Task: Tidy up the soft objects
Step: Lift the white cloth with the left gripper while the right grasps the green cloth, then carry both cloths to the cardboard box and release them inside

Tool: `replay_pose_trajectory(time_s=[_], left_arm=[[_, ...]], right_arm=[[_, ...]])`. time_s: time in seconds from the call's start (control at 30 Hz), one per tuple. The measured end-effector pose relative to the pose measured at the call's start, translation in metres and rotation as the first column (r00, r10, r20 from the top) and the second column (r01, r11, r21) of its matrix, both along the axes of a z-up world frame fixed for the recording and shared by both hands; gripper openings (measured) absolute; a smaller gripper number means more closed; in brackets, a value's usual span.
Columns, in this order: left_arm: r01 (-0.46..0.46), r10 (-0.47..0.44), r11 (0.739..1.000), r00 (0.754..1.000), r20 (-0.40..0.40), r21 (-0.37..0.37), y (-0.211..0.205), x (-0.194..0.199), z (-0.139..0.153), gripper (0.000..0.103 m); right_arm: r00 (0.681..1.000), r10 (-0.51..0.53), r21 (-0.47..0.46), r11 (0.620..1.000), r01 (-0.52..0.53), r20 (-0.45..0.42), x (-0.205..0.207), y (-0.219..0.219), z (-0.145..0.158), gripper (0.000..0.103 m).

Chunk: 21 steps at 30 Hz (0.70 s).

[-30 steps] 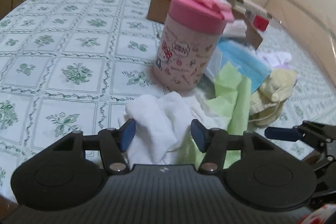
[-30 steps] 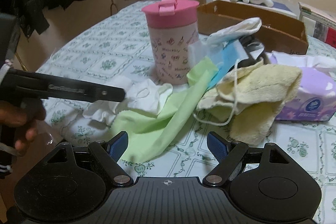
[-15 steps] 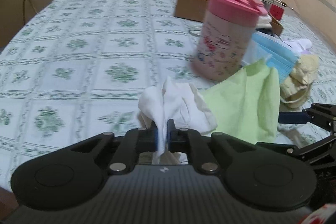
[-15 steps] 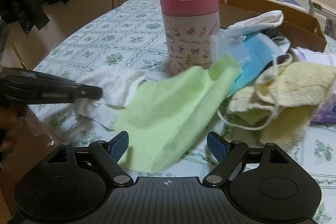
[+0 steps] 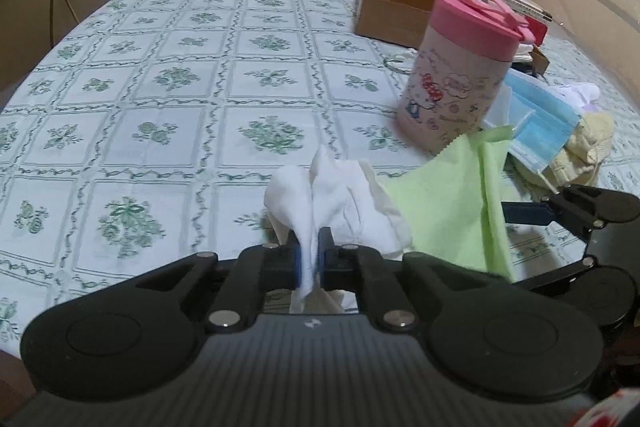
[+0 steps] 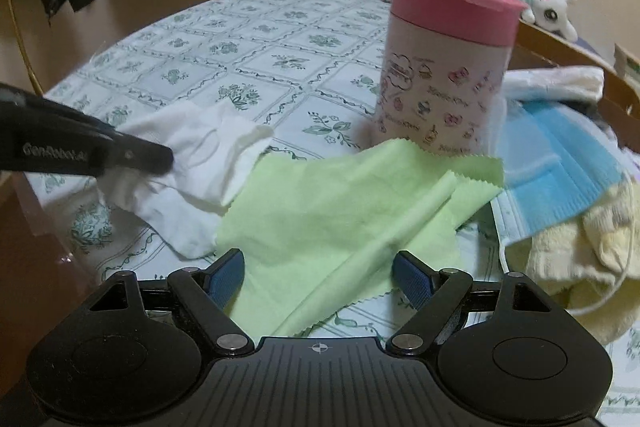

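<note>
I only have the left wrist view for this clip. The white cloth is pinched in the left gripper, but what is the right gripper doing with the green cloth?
Observer: The right gripper has the green cloth lying between its fingers; the jaws are closing, pads not yet pressing on it.
Operator: Is the green cloth flat?
Observer: Mostly. One pinked edge is folded over toward the pink-lidded canister.
Operator: Does the white cloth overlap the green one?
Observer: From the right wrist, the white cloth held by the left gripper sits beside the green cloth's left edge; whether they overlap, I cannot tell.
</note>
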State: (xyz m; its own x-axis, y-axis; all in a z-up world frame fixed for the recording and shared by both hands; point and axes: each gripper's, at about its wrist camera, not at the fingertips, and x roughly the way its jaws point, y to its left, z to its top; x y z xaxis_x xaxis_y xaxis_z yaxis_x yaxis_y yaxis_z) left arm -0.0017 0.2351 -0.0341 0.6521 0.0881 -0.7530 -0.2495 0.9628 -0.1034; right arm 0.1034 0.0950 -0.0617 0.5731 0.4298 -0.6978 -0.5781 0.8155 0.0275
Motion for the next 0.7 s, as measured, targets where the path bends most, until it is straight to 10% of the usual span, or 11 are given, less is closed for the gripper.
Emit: replay_pose_trajectory(time_s=[0.2, 0.7], left_arm=[[-0.002, 0.002, 1.000, 1.000, -0.006, 0.008, 0.008, -0.004, 0.001, 0.007], [0.016, -0.020, 0.999, 0.995, 0.099, 0.044, -0.006, -0.024, 0.051, 0.007]], right_arm=[[0.999, -0.032, -0.035, 0.999, 0.033, 0.023, 0.005, 0.001, 0.003, 0.001], [0.987, -0.110, 0.095, 0.990, 0.100, 0.113, -0.034, -0.061, 0.074, 0.001]])
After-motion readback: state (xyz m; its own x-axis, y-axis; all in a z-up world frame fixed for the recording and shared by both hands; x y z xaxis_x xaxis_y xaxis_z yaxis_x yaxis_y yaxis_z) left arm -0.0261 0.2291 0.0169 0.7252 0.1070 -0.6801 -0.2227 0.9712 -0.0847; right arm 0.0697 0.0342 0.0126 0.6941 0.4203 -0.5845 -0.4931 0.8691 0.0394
